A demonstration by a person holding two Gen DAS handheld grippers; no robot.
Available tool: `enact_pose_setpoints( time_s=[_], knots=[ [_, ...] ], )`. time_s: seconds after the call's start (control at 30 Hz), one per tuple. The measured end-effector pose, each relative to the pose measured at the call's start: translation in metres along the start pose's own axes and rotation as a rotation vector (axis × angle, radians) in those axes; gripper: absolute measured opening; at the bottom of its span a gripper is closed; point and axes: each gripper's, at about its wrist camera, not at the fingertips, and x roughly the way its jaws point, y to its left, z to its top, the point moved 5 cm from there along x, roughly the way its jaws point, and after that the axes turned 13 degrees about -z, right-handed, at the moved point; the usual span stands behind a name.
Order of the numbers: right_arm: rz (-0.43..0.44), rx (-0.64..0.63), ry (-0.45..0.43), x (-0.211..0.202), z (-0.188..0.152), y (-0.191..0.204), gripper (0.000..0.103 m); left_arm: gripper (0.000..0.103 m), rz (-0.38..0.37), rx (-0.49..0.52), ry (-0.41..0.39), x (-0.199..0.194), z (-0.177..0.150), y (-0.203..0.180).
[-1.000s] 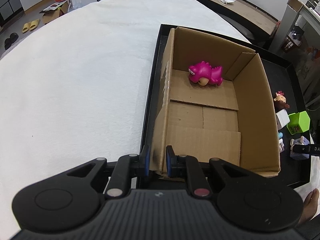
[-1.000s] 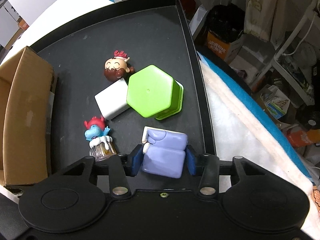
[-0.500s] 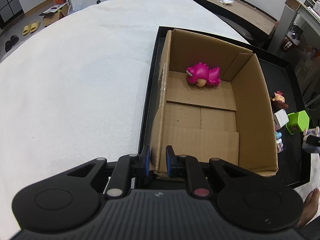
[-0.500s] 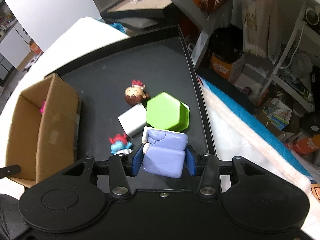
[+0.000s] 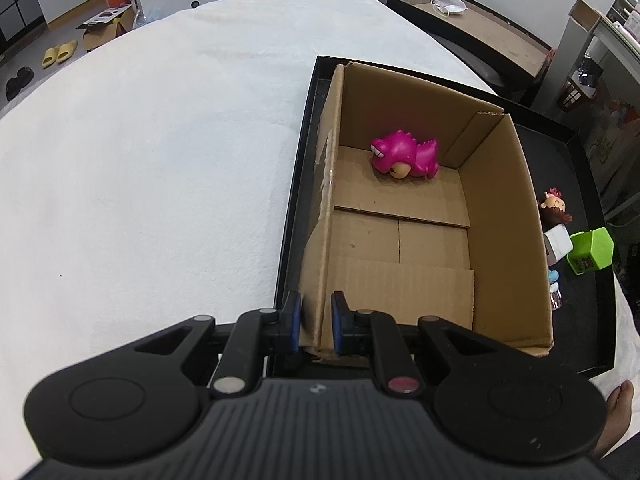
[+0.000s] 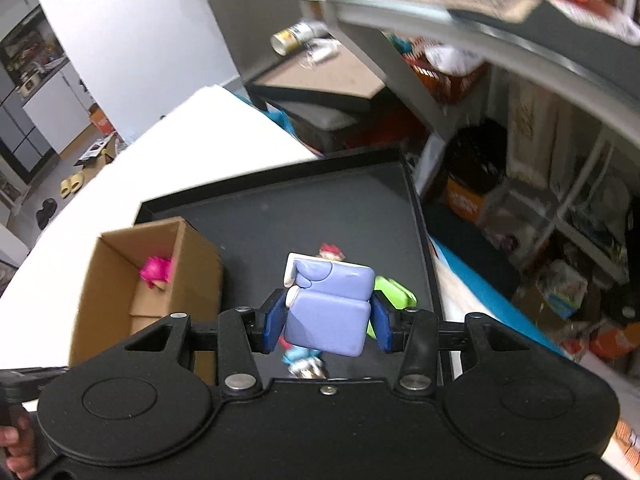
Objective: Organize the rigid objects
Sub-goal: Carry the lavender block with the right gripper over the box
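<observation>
My right gripper [image 6: 326,324] is shut on a lavender block toy [image 6: 326,312] and holds it high above the black tray [image 6: 320,216]. My left gripper [image 5: 314,322] is shut on the near left wall of the open cardboard box [image 5: 504,216], which stands in the tray [image 5: 576,132]. A pink dinosaur toy [image 5: 404,154] lies at the far end of the box and also shows in the right wrist view [image 6: 156,272]. On the tray right of the box are a green hexagonal box [image 5: 592,250], a white cube [image 5: 557,241], a brown-haired figurine [image 5: 555,205] and a small blue figurine [image 5: 554,276].
The tray sits on a white-covered table [image 5: 140,160]. A side table [image 5: 480,28] stands beyond the far end. Shelves with clutter [image 6: 560,200] are to the right of the tray. A bare foot [image 5: 616,412] shows at the near right.
My right gripper has lifted the lavender block off the tray and risen, tilting its view upward. My left gripper has kept its hold on the box wall.
</observation>
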Motion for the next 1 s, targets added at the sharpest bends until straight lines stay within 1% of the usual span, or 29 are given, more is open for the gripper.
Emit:
enact_pose_setpoints(
  time_s=[0.17, 0.33, 0.83, 1.0],
  knots=[
    [0.004, -0.044, -0.026, -0.012, 0.015, 0.024, 0.044, 0.014, -0.023, -0.002, -0.008, -0.001, -0.001, 0.002],
    [0.003, -0.092, -0.039, -0.018, 0.022, 0.048, 0.044, 0.014, -0.043, 0.004, -0.023, -0.003, -0.002, 0.004],
    [0.007, -0.216, -0.060, -0.026, 0.025, 0.128, 0.044, 0.014, -0.136, -0.020, -0.038, -0.005, -0.003, 0.015],
    [0.014, -0.251, -0.059, -0.024, 0.021, 0.152, 0.044, 0.014, -0.141, -0.014, -0.039, -0.005, -0.004, 0.015]
  ],
)
